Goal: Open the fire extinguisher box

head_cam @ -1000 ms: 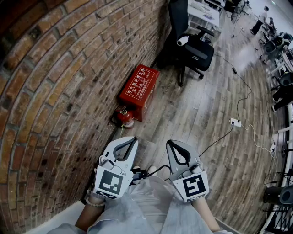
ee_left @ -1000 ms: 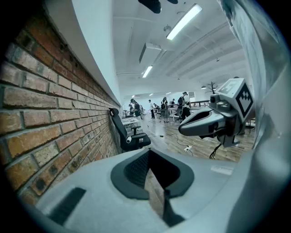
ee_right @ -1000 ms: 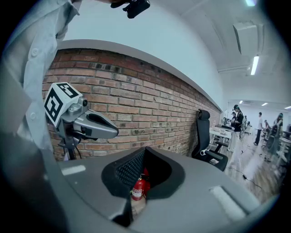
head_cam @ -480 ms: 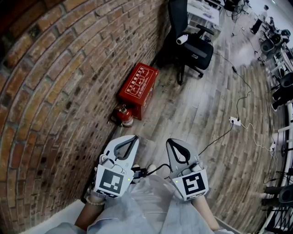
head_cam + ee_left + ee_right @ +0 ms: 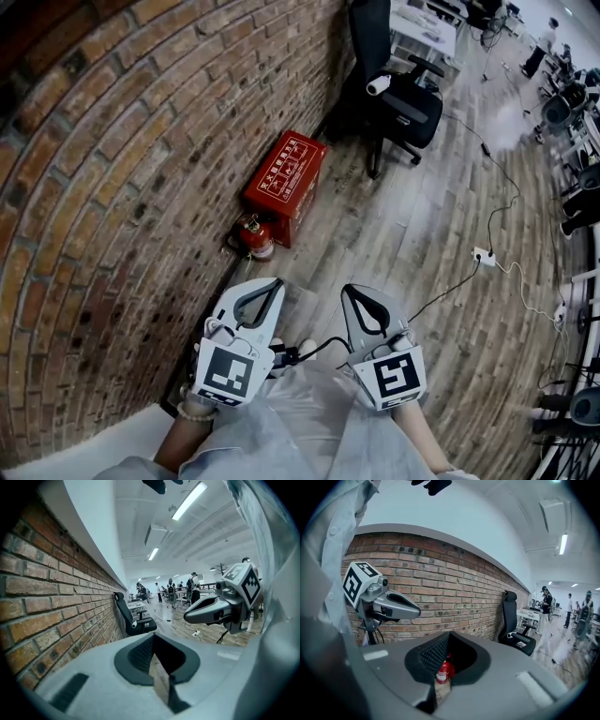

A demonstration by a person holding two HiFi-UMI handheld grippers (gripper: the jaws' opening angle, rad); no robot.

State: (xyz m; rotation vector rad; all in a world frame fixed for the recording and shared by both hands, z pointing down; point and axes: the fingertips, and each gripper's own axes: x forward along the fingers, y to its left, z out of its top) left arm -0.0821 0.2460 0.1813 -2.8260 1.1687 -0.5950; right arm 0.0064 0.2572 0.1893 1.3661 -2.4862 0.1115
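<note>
The red fire extinguisher box (image 5: 284,180) stands shut on the wooden floor against the brick wall (image 5: 122,187). A small red extinguisher (image 5: 255,234) stands just in front of it. My left gripper (image 5: 274,282) and right gripper (image 5: 347,290) are held side by side close to the person's body, well short of the box, both shut with nothing in them. In the right gripper view the red extinguisher (image 5: 444,671) shows through the gap below the shut jaws of the right gripper (image 5: 449,633). The left gripper (image 5: 153,634) points along the wall.
A black office chair (image 5: 398,94) stands beyond the box by the wall. A white power strip (image 5: 482,253) with a long cable lies on the floor to the right. More chairs and desks line the far right, with people in the distance.
Both grippers stay in the same place and stay shut. Only the head view has shifted slightly.
</note>
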